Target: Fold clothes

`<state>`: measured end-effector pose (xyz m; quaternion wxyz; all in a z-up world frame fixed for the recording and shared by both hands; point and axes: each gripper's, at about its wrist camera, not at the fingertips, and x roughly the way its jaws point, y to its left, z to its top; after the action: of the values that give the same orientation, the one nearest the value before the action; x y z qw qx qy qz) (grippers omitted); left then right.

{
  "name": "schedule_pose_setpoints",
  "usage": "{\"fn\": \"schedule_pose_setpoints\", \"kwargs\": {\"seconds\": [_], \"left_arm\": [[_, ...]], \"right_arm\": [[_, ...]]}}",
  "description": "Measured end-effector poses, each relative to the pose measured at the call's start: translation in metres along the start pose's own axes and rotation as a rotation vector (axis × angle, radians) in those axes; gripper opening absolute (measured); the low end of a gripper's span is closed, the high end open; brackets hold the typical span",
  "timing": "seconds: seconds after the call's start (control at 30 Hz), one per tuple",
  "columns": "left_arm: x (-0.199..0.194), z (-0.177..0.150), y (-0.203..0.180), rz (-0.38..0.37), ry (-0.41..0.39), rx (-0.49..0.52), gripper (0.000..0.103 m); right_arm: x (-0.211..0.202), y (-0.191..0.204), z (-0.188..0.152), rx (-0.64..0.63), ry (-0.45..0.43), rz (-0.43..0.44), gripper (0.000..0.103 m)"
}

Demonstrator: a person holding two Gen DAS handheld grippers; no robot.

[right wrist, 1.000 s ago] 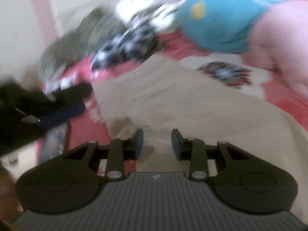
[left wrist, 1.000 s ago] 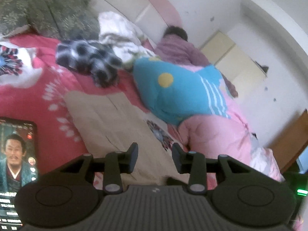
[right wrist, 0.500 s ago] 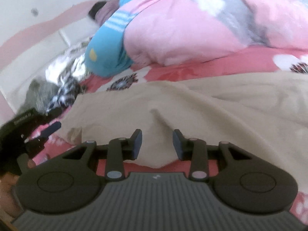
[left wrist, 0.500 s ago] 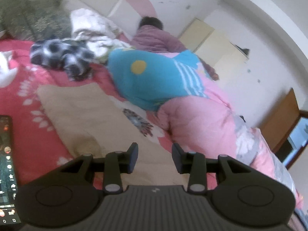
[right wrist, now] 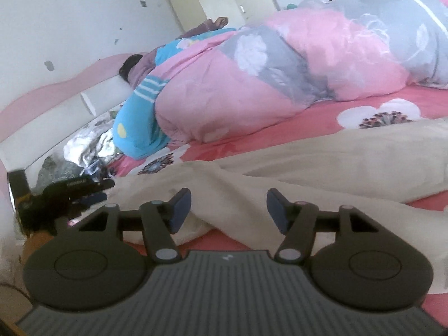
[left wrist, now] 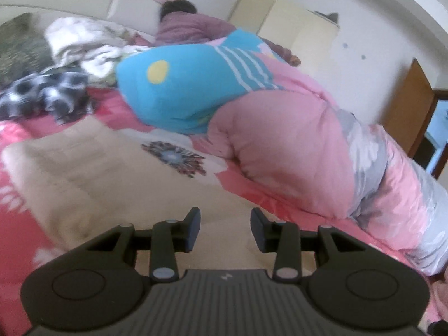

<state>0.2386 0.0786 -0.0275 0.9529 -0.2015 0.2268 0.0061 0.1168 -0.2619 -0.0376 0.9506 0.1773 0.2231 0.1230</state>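
A bed (right wrist: 280, 131) with a red flowered sheet filled a white-walled bedroom, a pink quilt (right wrist: 252, 84) and a blue pillow (left wrist: 179, 84) heaped along its far side, where a person (left wrist: 182, 19) lay turned away. Across the near side of the sheet lay the beige garment (right wrist: 322, 162), spread long and rumpled.

A second before, the left wrist view had taken in a phone and a black-and-white bundle beside the cloth; the phone had since dropped out of that view, and the right wrist view had swung from the head of the bed to look along the garment's length. The right gripper (right wrist: 228, 210) had just been opening its jaws, and they stood wide, with a raised fold at the near edge of the cloth lying in the gap, untouched by either pad. That suggested a grip on this edge was being prepared, with the fold itself not begun.

The left gripper (left wrist: 225, 232) hung low over the beige cloth, tilted downward, its jaws narrowly parted and empty. The right one pointed slightly down and was rolled, so the bed ran slanted through its view.
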Motion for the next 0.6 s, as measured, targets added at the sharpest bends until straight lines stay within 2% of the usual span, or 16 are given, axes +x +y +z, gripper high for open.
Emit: {"fn": "schedule_pose_setpoints", "kwargs": {"seconds": [0.17,0.3,0.5,0.6], "left_arm": [[0.032,-0.018,0.005,0.017,0.089,0.014,0.04],[0.042,-0.023,0.015,0.01,0.143,-0.039,0.04],[0.046,-0.028,0.017,0.011,0.168,-0.035,0.042],[0.047,-0.028,0.019,0.008,0.172,-0.049,0.043]], "right_arm": [[0.008,-0.014,0.004,-0.01,-0.008,-0.036,0.06],[0.023,-0.02,0.013,-0.046,0.003,-0.07,0.06],[0.074,-0.007,0.047,-0.22,0.034,-0.073,0.059],[0.109,-0.006,0.059,-0.323,0.091,-0.094,0.055]]}}
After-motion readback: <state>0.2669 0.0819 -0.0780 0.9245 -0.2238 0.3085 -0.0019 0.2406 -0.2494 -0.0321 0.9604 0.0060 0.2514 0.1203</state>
